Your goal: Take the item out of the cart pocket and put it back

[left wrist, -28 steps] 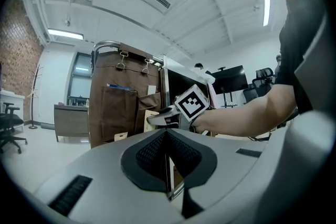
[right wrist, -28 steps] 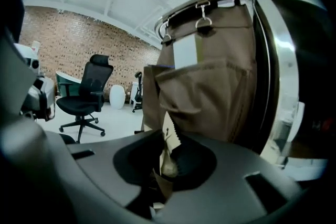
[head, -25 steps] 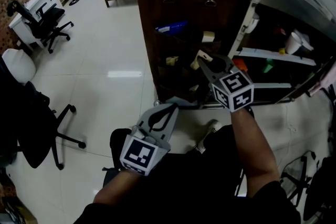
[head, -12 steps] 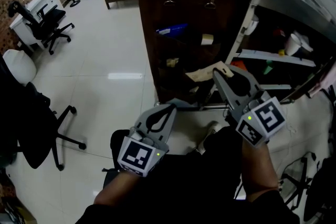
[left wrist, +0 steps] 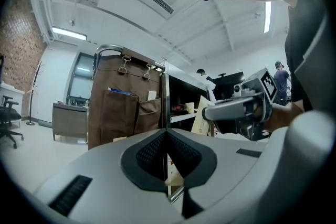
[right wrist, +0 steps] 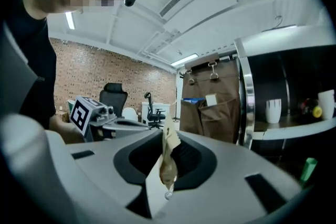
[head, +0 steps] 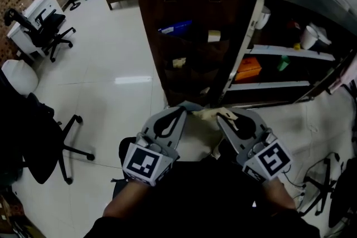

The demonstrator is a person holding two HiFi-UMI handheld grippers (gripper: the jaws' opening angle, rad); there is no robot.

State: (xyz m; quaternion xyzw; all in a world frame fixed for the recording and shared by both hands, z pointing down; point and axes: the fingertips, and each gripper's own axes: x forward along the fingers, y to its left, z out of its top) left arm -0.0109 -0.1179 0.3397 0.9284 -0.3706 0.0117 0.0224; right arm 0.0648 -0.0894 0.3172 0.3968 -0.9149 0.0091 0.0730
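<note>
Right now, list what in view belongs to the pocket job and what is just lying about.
Job: tan paper item, clamped in the right gripper's jaws; brown cart pockets.
Lying about: office chair; orange box and white cup on the shelves.

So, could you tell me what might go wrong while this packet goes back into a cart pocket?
The right tongs hold the thin tan packet by one end, so it may bend or slip out. The cart pockets already hold other items, so the packet could snag on an edge or go into the wrong one.
</note>
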